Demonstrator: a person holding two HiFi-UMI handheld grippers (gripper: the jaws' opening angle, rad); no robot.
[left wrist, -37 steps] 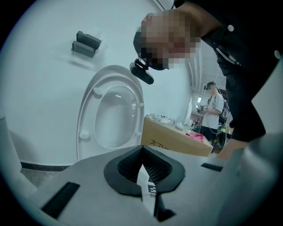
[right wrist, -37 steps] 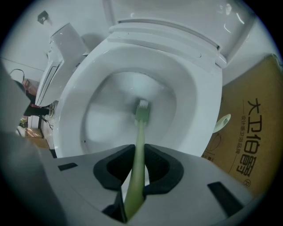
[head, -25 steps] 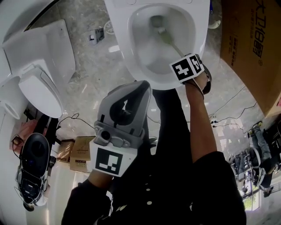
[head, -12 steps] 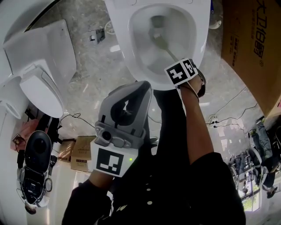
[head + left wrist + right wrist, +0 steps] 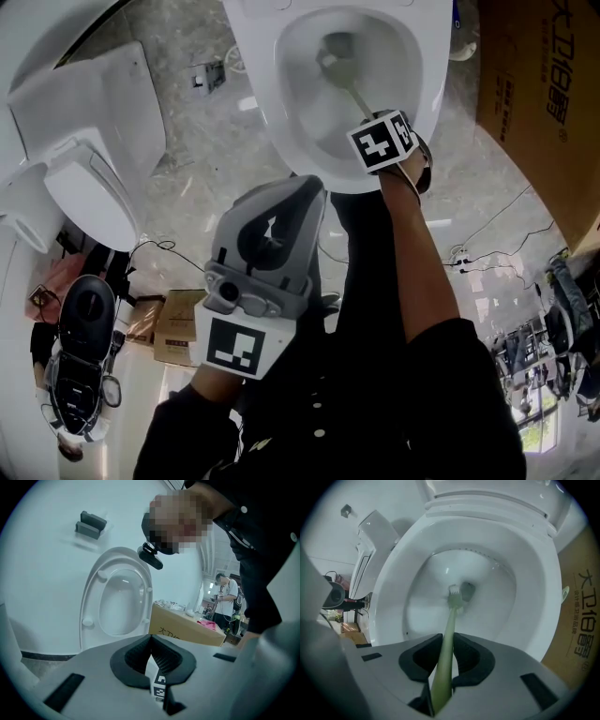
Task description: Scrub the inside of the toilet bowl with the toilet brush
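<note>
Two grippers: the right gripper [image 5: 446, 641] is clamped on the toilet brush [image 5: 451, 616] handle, with the bristles straight ahead of its jaws, low in the toilet bowl [image 5: 520, 597] beside the drain. The left gripper [image 5: 151, 641] is closed on nothing. Good scrubbing likely needs firm pressure and sweeps around the wall.

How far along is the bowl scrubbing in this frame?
Done: the right gripper has the brush clamped by its handle, head down in the toilet bowl. In hand: bristles at the drain. Left: possibly walls and rim; nothing shows what is already scrubbed. The left gripper is shut, idle.
</note>
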